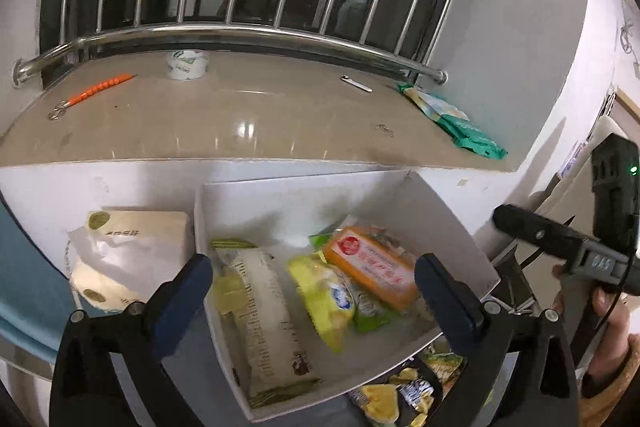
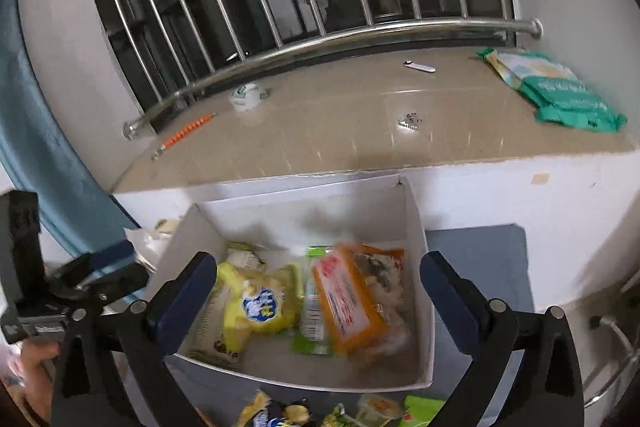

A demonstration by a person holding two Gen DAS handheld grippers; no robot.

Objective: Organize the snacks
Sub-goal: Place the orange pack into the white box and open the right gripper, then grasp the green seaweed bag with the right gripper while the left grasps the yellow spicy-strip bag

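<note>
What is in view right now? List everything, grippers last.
box: one, white, open, below the ledge
orange packet: one, in the box
yellow packet: one, in the box
long cream packet: one, in the box, left side
green packet: one, in the box
loose snacks: several, yellow, in front of the box
tissue pack: one, green, on the ledge
orange stick: one, on the ledge
left gripper: open, empty
right gripper: open, empty

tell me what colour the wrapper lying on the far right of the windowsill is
Green, with a paler cream end: the wrapper shows best in the right wrist view.
</note>
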